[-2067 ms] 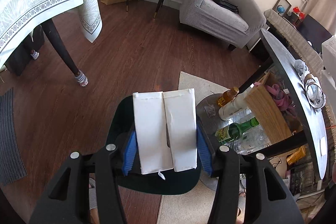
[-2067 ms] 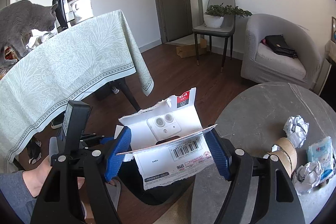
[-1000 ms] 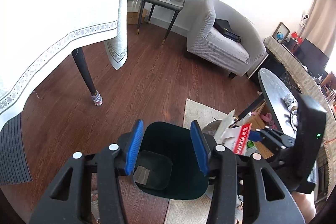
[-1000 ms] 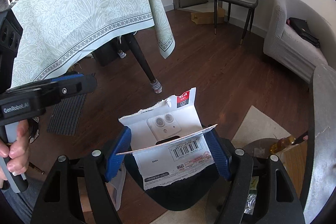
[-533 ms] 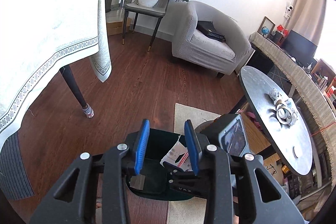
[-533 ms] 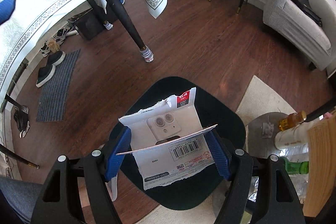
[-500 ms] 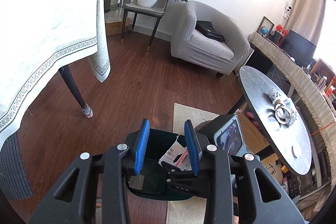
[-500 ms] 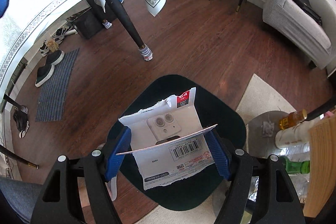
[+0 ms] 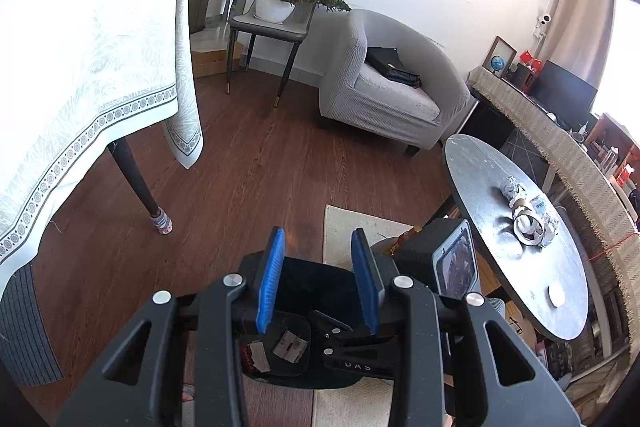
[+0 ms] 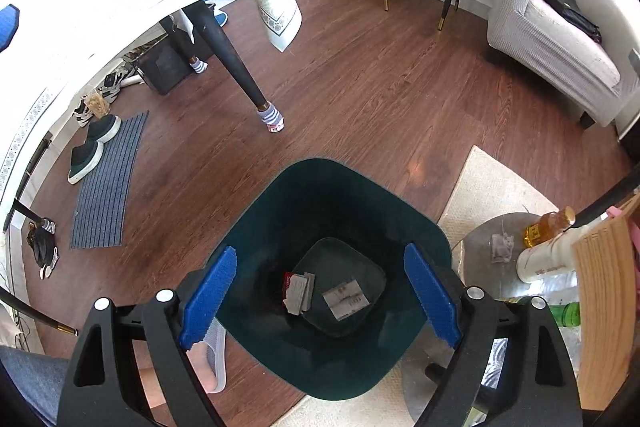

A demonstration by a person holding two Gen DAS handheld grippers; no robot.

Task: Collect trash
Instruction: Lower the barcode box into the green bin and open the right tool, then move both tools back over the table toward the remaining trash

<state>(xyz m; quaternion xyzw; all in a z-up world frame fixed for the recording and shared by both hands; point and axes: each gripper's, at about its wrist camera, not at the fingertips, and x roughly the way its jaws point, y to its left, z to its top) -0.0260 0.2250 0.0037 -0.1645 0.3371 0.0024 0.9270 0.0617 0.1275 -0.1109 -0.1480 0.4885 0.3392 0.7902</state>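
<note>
Dark reddish wood-plank floor [image 10: 360, 87] is filling both views, with a cream rug [image 10: 496, 187] at its edge. Standing on the floor is a dark green, square-mouthed plastic waste bin [image 10: 320, 195].

Right gripper [image 10: 320, 293] is hanging over the bin mouth, pointing down into it; its blue-padded jaws are spreading wider, nothing between them. Two flattened pieces of white cardboard packaging are lying on the bin floor: one with a red edge [image 10: 298, 291], the other [image 10: 346, 301] just beside it, apart from the pads.

Left gripper [image 9: 318, 279] is hovering above the same bin, jaws part-way apart and empty.

Round grey metal-topped table [image 9: 480, 179] is standing near, carrying crumpled white paper balls [image 9: 510, 187] and a cardboard tape roll [image 9: 528, 223].
</note>
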